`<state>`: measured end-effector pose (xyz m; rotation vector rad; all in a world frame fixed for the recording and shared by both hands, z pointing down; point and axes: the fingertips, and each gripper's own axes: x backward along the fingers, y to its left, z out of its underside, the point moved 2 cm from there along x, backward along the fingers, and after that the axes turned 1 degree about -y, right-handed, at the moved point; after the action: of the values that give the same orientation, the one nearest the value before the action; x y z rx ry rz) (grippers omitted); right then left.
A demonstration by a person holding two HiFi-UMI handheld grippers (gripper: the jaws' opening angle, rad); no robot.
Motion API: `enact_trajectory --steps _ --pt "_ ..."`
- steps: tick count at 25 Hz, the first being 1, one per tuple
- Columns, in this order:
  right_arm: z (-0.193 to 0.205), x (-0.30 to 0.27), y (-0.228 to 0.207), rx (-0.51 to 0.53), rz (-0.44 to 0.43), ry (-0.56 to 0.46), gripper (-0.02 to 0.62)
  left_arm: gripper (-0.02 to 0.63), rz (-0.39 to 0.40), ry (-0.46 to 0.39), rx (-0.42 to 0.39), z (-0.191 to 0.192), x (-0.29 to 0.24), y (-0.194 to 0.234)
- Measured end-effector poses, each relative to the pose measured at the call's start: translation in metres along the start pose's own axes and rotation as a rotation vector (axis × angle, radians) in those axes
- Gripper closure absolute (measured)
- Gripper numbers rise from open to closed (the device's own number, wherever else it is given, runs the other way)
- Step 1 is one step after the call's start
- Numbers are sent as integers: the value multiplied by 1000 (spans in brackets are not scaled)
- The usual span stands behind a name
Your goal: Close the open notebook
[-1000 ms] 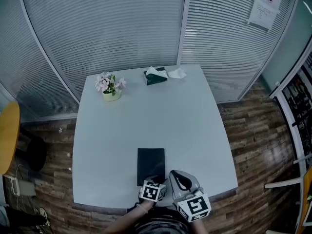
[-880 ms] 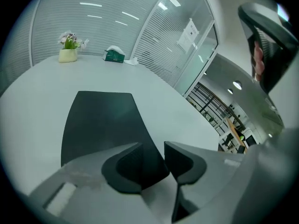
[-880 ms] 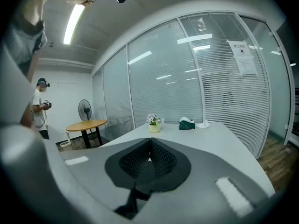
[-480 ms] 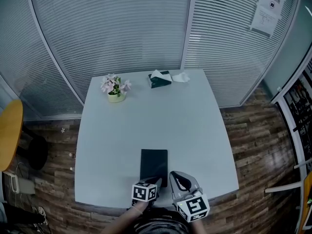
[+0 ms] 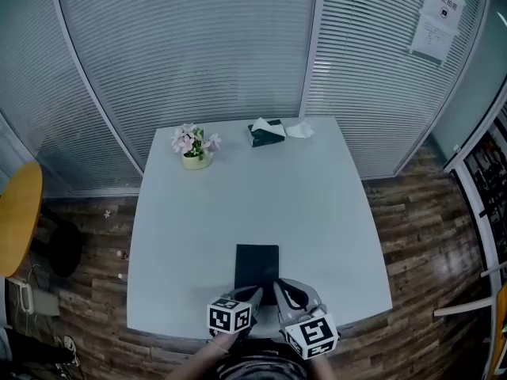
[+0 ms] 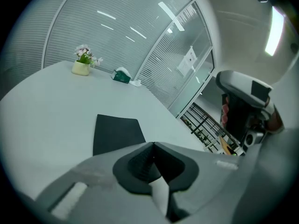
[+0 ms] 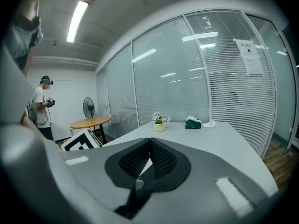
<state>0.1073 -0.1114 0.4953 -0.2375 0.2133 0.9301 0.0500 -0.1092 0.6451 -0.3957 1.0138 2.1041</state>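
Observation:
A dark notebook [image 5: 257,266] lies flat with its cover down near the front edge of the pale table [image 5: 317,212]; the left gripper view shows the notebook [image 6: 117,132] just ahead of the jaws. My left gripper [image 5: 253,293] hovers at the notebook's near edge, raised off it. Its jaws have just been closing and now meet with nothing between them [image 6: 153,144]. My right gripper [image 5: 280,285] hangs beside it on the right, shut and empty [image 7: 150,140], pointing across the table.
A small pot of pink flowers [image 5: 196,145], a green tissue box [image 5: 268,131] and a loose tissue [image 5: 299,130] stand at the table's far end. Glass walls with blinds surround it. A yellow round table [image 5: 16,212] is left; a person [image 7: 43,106] stands beyond.
My left gripper has drawn back and left off the notebook's near edge and risen. The notebook lies still. The right gripper has hardly moved.

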Motion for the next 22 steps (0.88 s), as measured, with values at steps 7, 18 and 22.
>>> enact_trajectory --steps 7,18,22 --pt "2 -9 7 -1 -10 12 593 603 12 -71 -104 -26 26 -12" --pt "-10 -24 15 -4 -48 5 594 603 -32 -239 -325 -81 72 -41" --pt "-21 -25 22 1 -64 -19 594 602 -48 -302 -401 -98 90 -54"
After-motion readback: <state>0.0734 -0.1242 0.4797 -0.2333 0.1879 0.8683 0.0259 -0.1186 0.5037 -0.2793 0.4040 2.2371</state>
